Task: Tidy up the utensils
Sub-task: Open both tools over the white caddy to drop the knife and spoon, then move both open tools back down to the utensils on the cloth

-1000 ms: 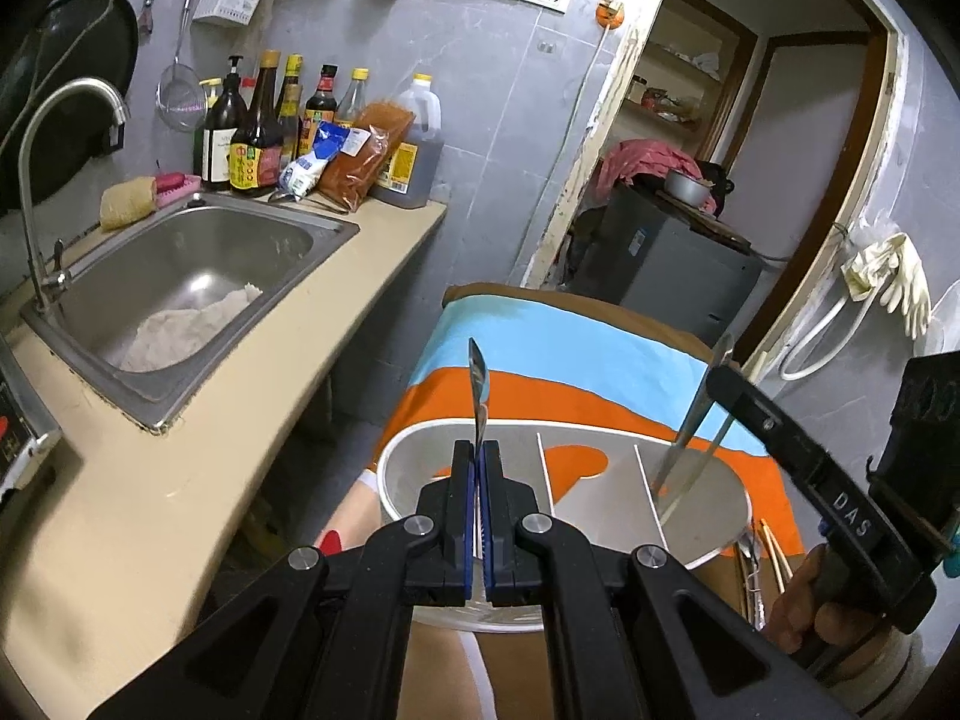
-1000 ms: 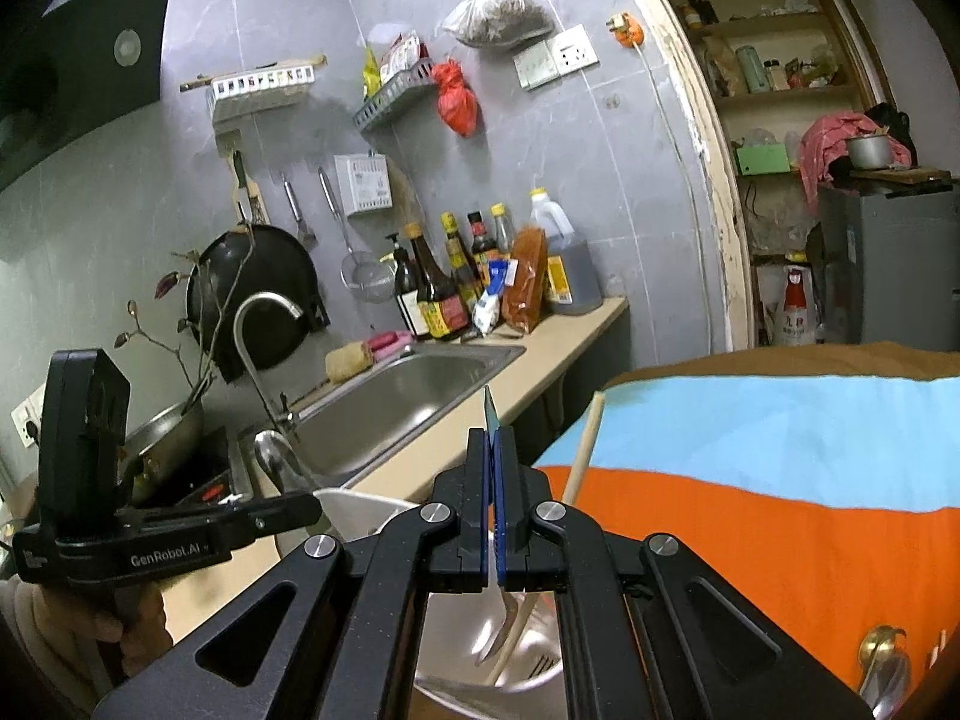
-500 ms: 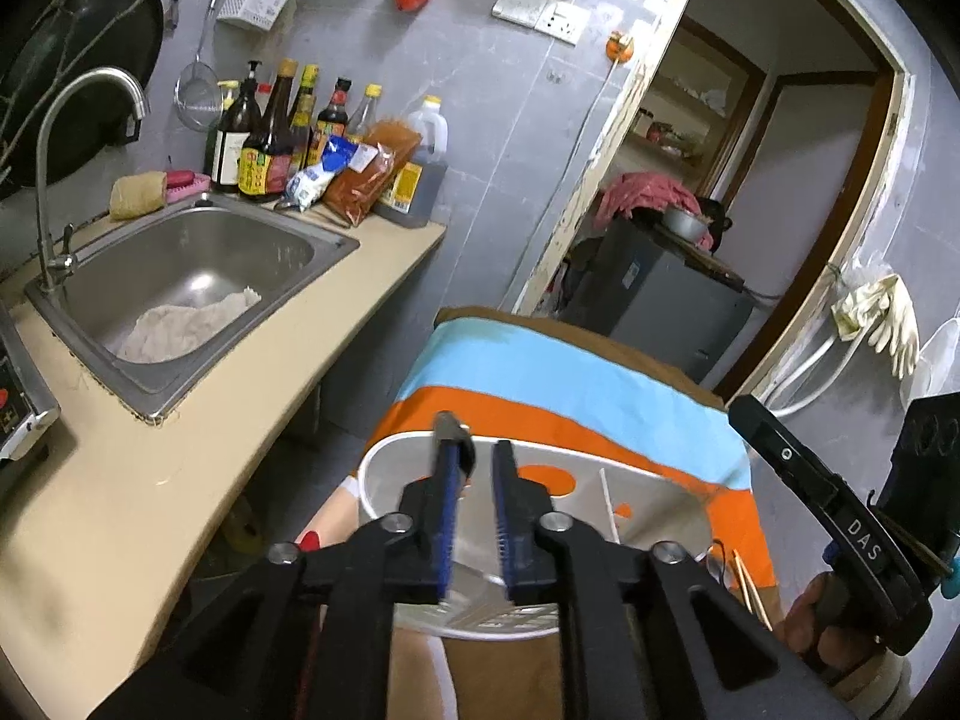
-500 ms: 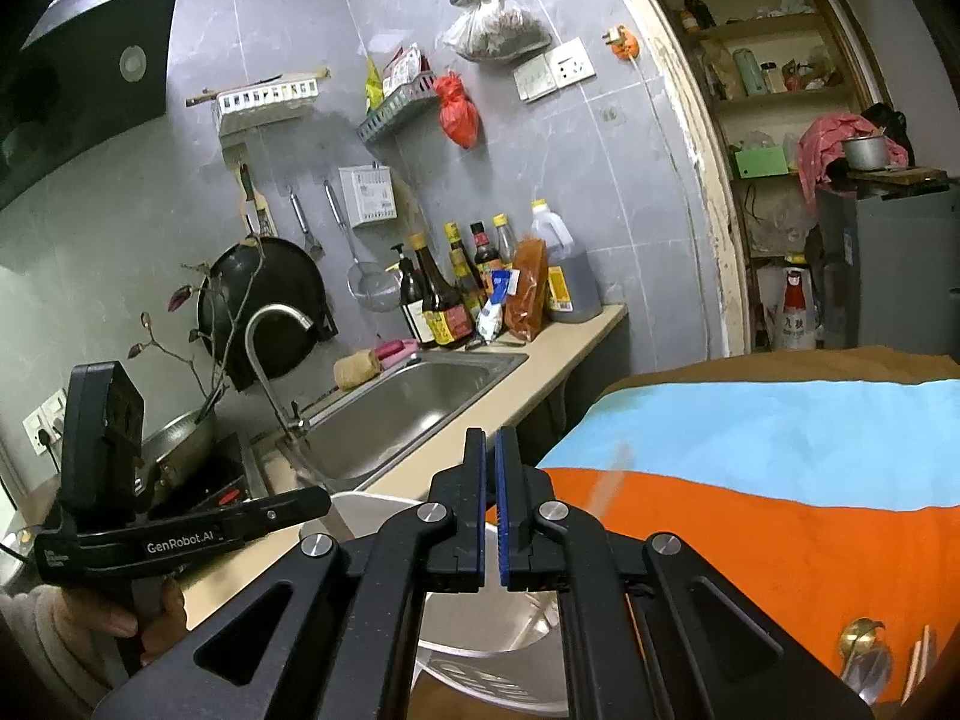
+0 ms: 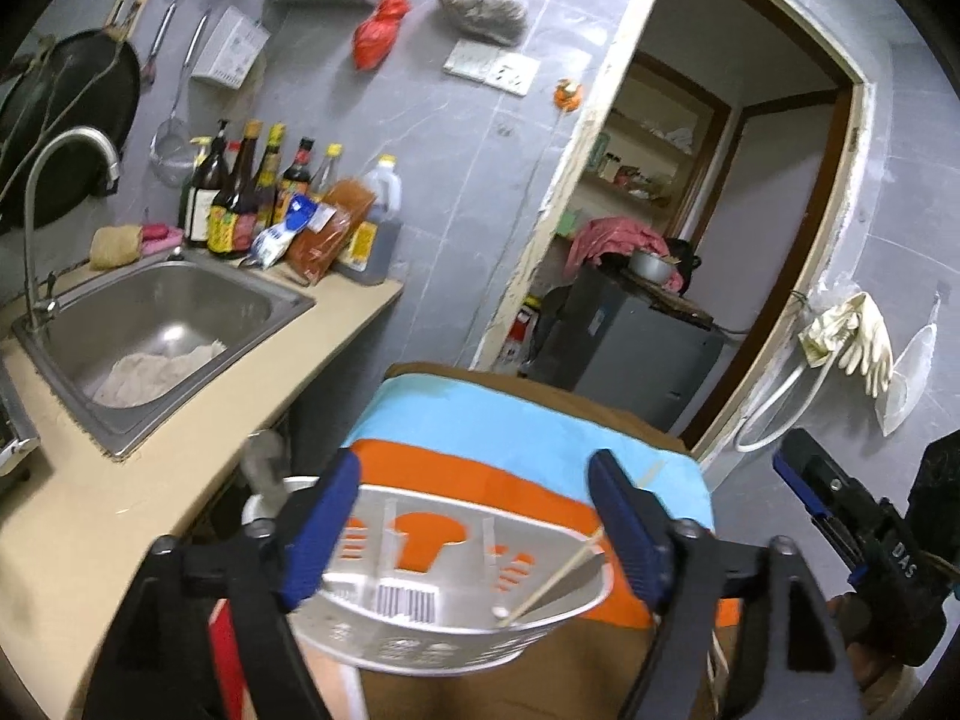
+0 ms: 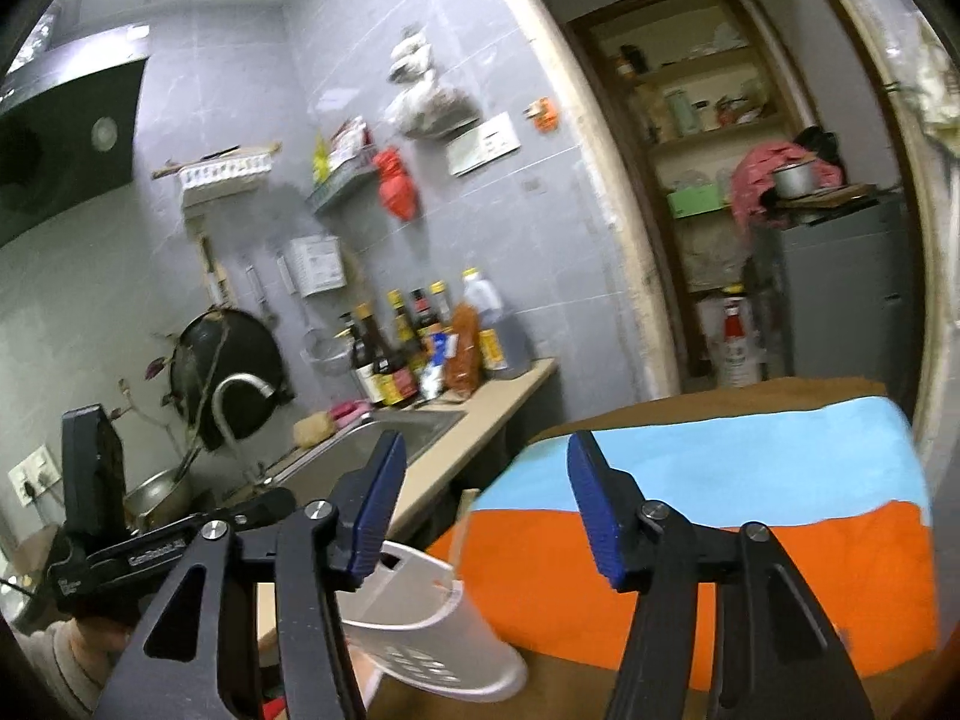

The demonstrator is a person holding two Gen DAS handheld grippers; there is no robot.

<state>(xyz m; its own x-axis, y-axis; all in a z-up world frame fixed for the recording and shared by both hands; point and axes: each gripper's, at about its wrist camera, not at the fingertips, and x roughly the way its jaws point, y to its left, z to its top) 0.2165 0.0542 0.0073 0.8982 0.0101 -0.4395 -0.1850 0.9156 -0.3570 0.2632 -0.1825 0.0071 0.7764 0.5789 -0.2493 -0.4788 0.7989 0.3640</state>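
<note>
A white perforated utensil caddy (image 5: 456, 618) with dividers stands on the orange and blue cloth (image 5: 522, 444). A wooden chopstick (image 5: 558, 576) leans in its right compartment. A blurred spoon handle (image 5: 264, 468) shows at its left edge. My left gripper (image 5: 474, 516) is wide open and empty just above the caddy. My right gripper (image 6: 480, 510) is wide open and empty, above and to the right of the caddy (image 6: 420, 630). A chopstick tip (image 6: 462, 516) pokes up from the caddy in the right wrist view.
A steel sink (image 5: 150, 318) with a rag and a tap (image 5: 54, 180) is set in the beige counter (image 5: 180, 468) on the left. Sauce bottles (image 5: 258, 192) stand against the tiled wall. A doorway with a grey cabinet (image 5: 636, 342) lies behind the table.
Both grippers were shut on utensils over the caddy one second ago. Both have opened wide, the utensils have dropped into the caddy, and both grippers have risen.
</note>
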